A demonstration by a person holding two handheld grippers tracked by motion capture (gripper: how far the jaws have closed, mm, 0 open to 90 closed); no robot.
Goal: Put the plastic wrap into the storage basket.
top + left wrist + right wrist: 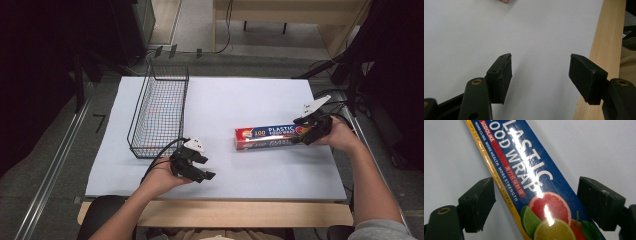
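A long blue box of plastic food wrap [270,137] lies flat on the white table top [225,100], right of centre. My right gripper [306,135] is at the box's right end, open, its jaws standing either side of the box [534,182] with a gap on both sides. The left gripper [205,167] hovers near the table's front edge, left of the box, open with nothing between its pads [504,77]. A black wire basket [160,111] stands at the left of the table and looks empty.
The wooden front edge of the table [607,37] runs close beside the left gripper. Cables [330,95] lie off the table's right side. Dark equipment stands around the table on both sides.
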